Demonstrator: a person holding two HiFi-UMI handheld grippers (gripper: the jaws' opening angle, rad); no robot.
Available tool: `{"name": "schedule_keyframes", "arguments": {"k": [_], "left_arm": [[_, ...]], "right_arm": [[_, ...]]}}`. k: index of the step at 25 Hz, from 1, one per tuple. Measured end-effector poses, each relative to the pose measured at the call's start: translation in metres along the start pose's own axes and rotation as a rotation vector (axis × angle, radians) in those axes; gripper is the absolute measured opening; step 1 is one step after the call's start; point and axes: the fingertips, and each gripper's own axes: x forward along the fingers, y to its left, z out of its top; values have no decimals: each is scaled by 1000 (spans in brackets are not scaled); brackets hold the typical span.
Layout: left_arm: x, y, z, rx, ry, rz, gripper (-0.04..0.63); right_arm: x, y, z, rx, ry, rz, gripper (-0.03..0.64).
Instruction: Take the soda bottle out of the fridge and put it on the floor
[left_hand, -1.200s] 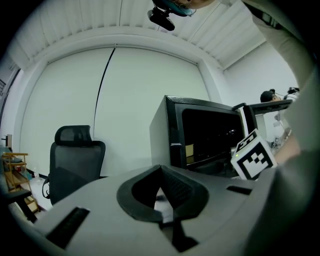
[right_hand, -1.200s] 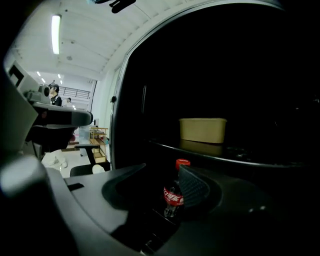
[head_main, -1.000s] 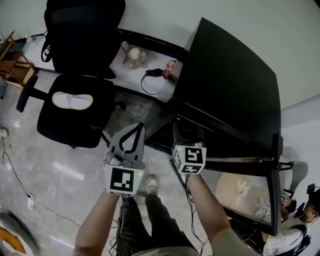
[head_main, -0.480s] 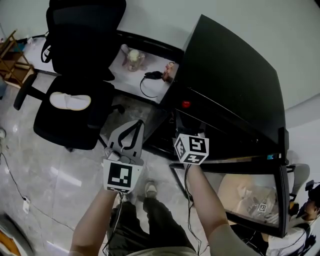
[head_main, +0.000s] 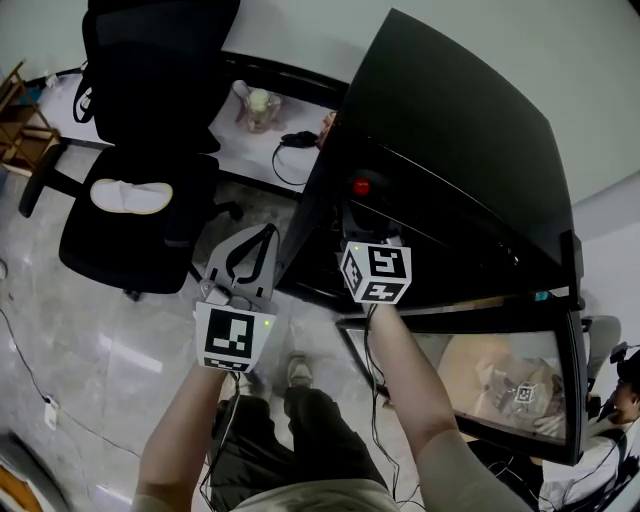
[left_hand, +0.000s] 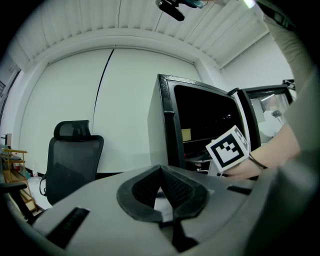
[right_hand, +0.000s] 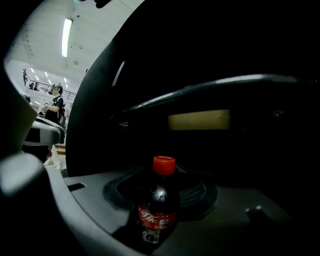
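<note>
Inside the open fridge (head_main: 460, 150), right claw (right_hand: 161, 176) released yet just closing round upright soda bottle (right_hand: 158, 207); left claw (left_hand: 160, 170) clenched empty outside

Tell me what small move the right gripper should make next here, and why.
Probably close the right gripper the rest of the way onto the soda bottle. Its jaws have just been closing, and the bottle stands upright between them inside the dark fridge. The ribbed pad shows uncovered beside the bottle, so the grip looks unfinished, and lifting now might tip it.
</note>
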Motion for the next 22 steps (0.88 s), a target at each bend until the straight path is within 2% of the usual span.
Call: {"name": "schedule_keyframes", "arguments": {"k": [4,22], "left_arm": [[-1,1,-2,2,9,-3,6],[-12,20,21,-22,59,7,6]], "right_arm": [[-5,-1,4,39,11,9,117],[-54,24,1,12,109,47,110]]}}
